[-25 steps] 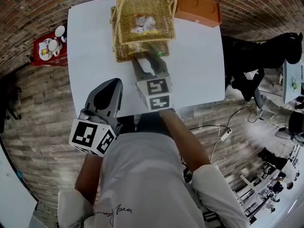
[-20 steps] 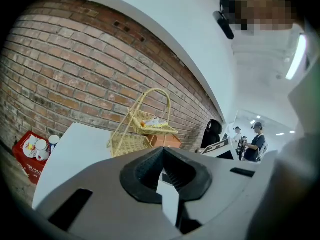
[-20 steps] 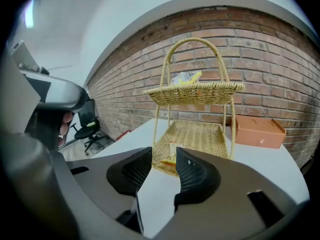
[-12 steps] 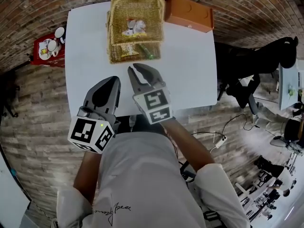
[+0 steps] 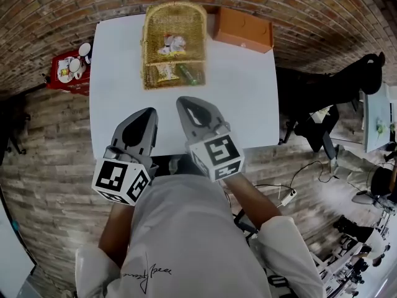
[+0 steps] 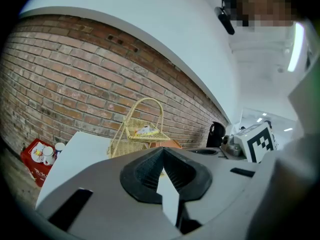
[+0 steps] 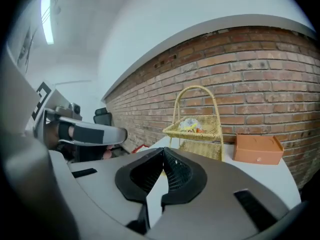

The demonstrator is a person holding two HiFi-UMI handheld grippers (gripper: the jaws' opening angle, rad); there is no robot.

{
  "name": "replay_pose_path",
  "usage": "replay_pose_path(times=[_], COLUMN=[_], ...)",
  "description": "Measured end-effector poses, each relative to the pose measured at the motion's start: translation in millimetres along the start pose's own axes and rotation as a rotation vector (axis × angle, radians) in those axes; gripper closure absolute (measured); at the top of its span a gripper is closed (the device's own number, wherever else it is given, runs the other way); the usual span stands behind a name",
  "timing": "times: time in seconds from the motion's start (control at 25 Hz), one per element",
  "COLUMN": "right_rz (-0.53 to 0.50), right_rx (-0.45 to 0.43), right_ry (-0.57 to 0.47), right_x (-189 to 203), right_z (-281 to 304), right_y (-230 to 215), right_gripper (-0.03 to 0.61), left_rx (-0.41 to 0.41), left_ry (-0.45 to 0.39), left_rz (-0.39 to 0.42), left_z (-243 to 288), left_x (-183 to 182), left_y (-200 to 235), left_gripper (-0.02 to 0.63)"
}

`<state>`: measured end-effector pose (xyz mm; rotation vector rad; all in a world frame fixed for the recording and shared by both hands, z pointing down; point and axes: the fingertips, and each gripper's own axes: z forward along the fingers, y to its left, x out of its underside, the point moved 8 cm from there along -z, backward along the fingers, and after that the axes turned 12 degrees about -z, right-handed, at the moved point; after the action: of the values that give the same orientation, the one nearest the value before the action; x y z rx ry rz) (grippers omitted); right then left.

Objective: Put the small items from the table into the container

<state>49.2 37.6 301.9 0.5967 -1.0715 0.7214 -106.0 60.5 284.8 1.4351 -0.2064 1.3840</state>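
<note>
Illumination is bright and even in all three views. In the head view the white table (image 5: 248,92) is close to overexposed, showing little surface detail and only faint shadows. A ceiling light strip (image 6: 296,44) forms a glare band in each gripper view. Wide-angle distortion bends the brick wall (image 7: 260,59) into an arc, and dark vignetting fills the corners. Foreground surfaces nearest the lenses are soft; the background is sharp.

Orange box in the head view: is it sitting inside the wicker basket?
No, the orange box sits on the white table to the right of the wicker basket, outside it.
</note>
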Motion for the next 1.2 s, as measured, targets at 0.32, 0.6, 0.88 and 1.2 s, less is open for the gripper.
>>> replay_pose_path(times=[0.32, 0.6, 0.88, 1.2], right_rz=[0.023, -0.001, -0.037, 0.000], right_rx=[0.002, 0.000, -0.017, -0.067], right_ry=[-0.045, -0.059, -0.079, -0.105], right_x=[-16.6, -29.0, -39.3, -46.3], right_z=[-35.8, -58.8, -63.5, -68.3], right_y=[-15.5, -21.7, -23.9, -24.0], right_gripper=[0.557, 0.558, 0.558, 0.558], left_rx=[0.012, 0.008, 0.024, 0.031], left_ry=[-0.012, -0.016, -0.028, -0.032], left_rz=[0.016, 0.025, 0.043, 0.058], left_z=[-0.8, -1.4, -1.3, -5.0], left_x=[-8.6, -18.7, -29.3, -34.1], left_y=[-15.3, -22.3, -26.9, -30.1], left_gripper=[0.604, 0.604, 0.604, 0.604])
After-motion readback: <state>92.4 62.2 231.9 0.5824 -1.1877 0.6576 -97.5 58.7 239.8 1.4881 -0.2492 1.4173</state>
